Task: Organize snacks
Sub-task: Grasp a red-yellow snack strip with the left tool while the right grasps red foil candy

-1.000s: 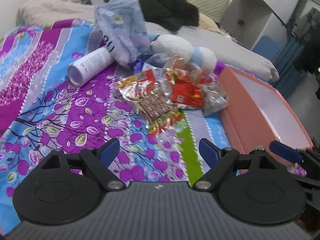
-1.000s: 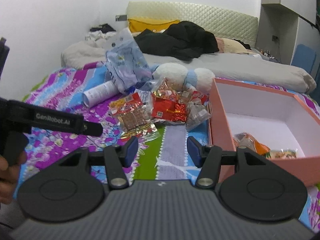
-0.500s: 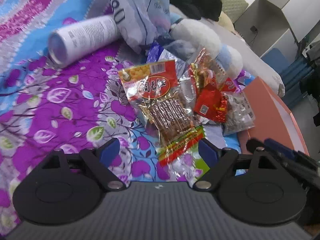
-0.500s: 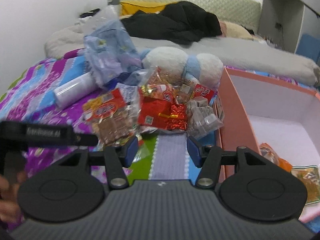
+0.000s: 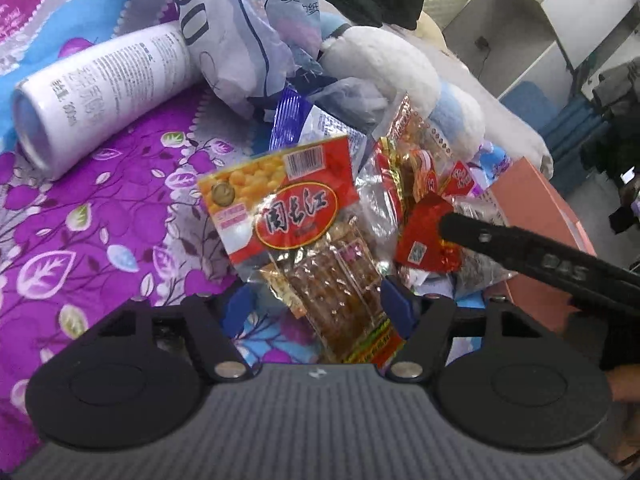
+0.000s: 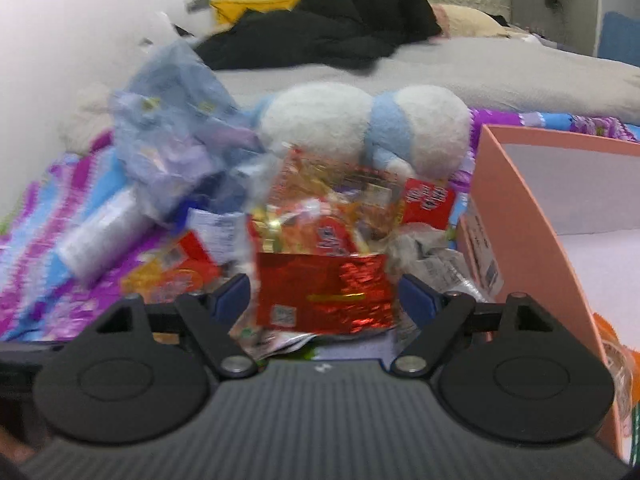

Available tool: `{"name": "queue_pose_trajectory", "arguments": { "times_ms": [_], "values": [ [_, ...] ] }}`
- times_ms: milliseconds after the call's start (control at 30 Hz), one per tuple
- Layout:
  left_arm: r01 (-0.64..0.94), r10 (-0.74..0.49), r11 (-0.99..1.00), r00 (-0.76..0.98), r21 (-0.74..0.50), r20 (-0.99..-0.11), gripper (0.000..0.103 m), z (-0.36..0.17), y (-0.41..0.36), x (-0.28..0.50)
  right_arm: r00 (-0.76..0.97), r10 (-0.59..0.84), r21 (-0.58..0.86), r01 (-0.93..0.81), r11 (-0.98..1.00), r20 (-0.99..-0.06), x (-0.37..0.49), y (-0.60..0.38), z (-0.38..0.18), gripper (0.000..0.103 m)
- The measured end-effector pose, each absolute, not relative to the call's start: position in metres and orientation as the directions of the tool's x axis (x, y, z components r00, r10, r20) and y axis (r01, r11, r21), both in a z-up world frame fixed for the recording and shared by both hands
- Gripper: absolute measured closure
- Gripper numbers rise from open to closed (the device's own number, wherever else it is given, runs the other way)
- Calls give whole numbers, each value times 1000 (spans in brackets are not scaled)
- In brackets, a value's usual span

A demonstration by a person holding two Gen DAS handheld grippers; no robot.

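A pile of snack packets lies on the flowered bedspread beside a pink box. My left gripper is open, its fingers either side of the lower end of a red-and-orange packet of brown strips. My right gripper is open, its fingers either side of a shiny red foil packet, which also shows in the left wrist view. More clear and red packets lie behind it. The box holds an orange packet at its near corner.
A white tube lies at the left of the pile. A pale blue plastic bag and a white-and-blue plush toy stand behind it. Black clothes lie on the grey bed further back.
Both grippers have moved forward and down into the pile. The left now straddles the brown-strip packet and the right straddles the red foil packet. Both stay open.
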State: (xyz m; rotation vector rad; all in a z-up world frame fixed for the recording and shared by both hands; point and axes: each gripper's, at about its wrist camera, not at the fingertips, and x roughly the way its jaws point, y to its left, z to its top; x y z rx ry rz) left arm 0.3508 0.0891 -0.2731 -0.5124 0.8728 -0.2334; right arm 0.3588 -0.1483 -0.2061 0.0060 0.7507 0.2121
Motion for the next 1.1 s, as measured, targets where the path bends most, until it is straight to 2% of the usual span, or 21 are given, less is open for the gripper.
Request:
{"name": "queue_pose_trajectory", "arguments": {
  "times_ms": [267,333,400,433,500,567,633,700,900,1100],
  "values": [
    [-20,-371,867,642,-498,-671,38,-274,82,361,629,242,124,-227,966,-739,390,-143,-236,19],
    [-25,-368,865,646,-501,-669,43,-274,83,359,615,259,132,-244,961,-745,392,-143,-239,19],
    [-43,-372,853,647,-519,-666,54,-274,87,358,614,262,137,-244,960,-745,391,-144,-238,21],
    [-51,-381,844,644,-534,-663,57,-274,90,357,613,264,145,-237,961,-745,390,-145,-237,24],
    [-61,-388,832,644,-551,-659,62,-273,93,355,608,273,165,-229,959,-745,388,-149,-234,40],
    [-65,-382,836,646,-545,-661,64,-271,93,352,609,269,166,-221,961,-746,385,-152,-232,46],
    [-61,-378,838,650,-542,-659,71,-267,94,345,618,267,157,-228,961,-739,378,-152,-227,49],
    [-66,-381,834,650,-548,-657,74,-264,95,339,621,264,150,-231,961,-738,373,-153,-223,60],
    [-66,-382,831,655,-552,-652,87,-254,96,313,639,252,134,-227,965,-727,350,-159,-209,66],
    [-76,-375,827,664,-557,-647,93,-244,93,280,660,243,111,-237,965,-711,319,-162,-196,68]
  ]
}}
